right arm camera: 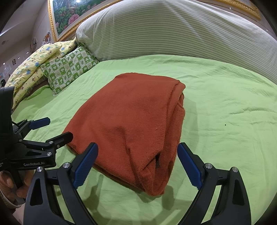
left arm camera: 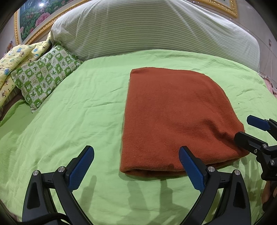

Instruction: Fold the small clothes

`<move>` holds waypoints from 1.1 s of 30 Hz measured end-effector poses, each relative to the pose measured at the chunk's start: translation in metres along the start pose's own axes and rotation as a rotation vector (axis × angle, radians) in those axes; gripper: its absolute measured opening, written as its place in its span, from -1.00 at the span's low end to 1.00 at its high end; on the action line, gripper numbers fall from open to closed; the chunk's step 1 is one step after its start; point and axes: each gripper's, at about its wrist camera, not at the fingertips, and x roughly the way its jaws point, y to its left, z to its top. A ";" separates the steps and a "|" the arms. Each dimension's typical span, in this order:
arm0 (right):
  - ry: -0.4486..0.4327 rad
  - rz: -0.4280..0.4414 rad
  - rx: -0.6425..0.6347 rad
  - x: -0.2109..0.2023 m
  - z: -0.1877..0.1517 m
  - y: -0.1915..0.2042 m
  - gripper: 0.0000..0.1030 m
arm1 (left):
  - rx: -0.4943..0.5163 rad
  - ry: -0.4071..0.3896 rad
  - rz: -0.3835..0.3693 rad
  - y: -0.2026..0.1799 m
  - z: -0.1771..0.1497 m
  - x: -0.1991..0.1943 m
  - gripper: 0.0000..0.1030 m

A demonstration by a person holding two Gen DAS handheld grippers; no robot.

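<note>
A rust-orange knitted garment (left arm camera: 174, 114) lies folded into a thick rectangle on the green bedsheet (left arm camera: 77, 107); it also shows in the right wrist view (right arm camera: 131, 124). My left gripper (left arm camera: 136, 155) is open and empty, just in front of the garment's near left corner. My right gripper (right arm camera: 137, 152) is open and empty, its fingers either side of the garment's near right corner. The right gripper also shows at the right edge of the left wrist view (left arm camera: 245, 129), and the left gripper at the left of the right wrist view (right arm camera: 55, 128).
A large striped pillow (left arm camera: 147, 27) spans the head of the bed. A green patterned pillow (left arm camera: 45, 74) and a yellow printed quilt (left arm camera: 15, 62) lie at the far left. A gold-framed flower painting (right arm camera: 67, 15) hangs behind.
</note>
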 end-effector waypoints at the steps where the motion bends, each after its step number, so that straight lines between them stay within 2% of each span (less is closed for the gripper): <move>1: 0.000 0.001 0.000 0.000 0.000 0.000 0.80 | 0.000 0.000 -0.001 0.000 0.000 0.000 0.91; 33: 0.009 0.002 0.005 0.004 0.004 -0.010 0.80 | 0.039 0.001 -0.005 0.001 0.009 0.010 0.90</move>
